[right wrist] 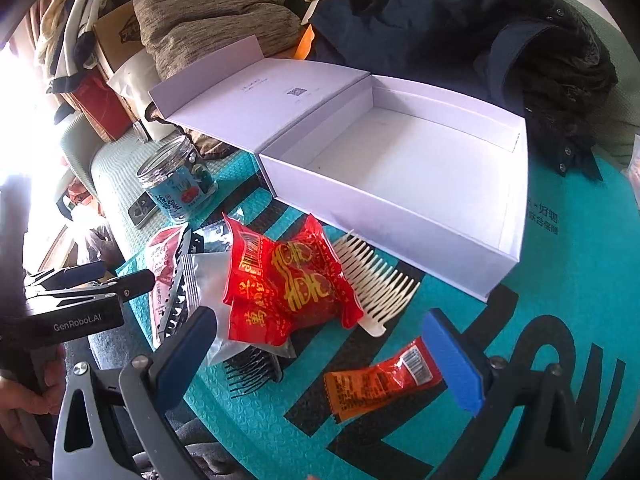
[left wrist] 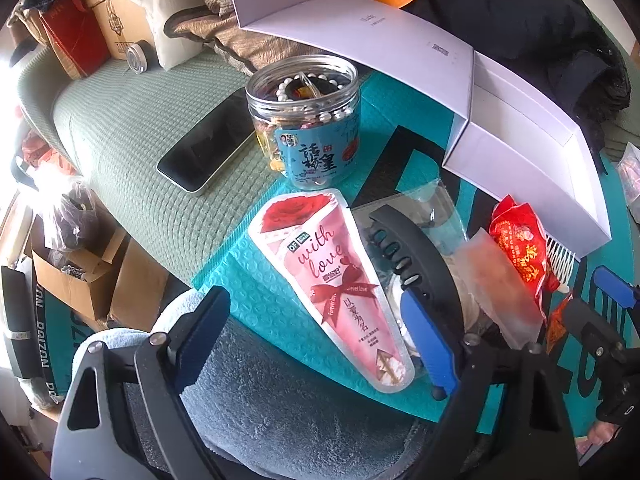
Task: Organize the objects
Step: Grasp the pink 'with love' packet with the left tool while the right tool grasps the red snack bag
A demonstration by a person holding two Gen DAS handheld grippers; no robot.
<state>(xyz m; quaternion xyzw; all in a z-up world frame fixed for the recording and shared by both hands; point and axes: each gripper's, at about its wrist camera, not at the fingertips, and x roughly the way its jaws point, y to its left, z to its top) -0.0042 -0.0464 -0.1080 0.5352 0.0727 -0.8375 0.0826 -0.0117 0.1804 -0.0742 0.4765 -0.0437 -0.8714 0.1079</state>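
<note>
A white open box [right wrist: 400, 168] stands on the teal mat [right wrist: 560, 300]; it also shows in the left wrist view [left wrist: 532, 160]. My left gripper [left wrist: 316, 320] is open over a pink "with love" sachet [left wrist: 340, 280], with a black hair clip [left wrist: 416, 256] by its right finger. My right gripper [right wrist: 320, 344] is open just in front of a red snack packet [right wrist: 288, 280]. A cream comb [right wrist: 376, 276], a black comb [right wrist: 252, 368] and a small orange-red sachet [right wrist: 380, 380] lie around it. A clear jar [left wrist: 304, 120] with a blue label stands behind.
A phone [left wrist: 208, 144] lies on the green cushion [left wrist: 120, 128] left of the jar. A dark jacket [right wrist: 500, 40] and brown pillow [right wrist: 216, 12] lie behind the box. Cardboard boxes [left wrist: 92, 280] stand on the floor at left.
</note>
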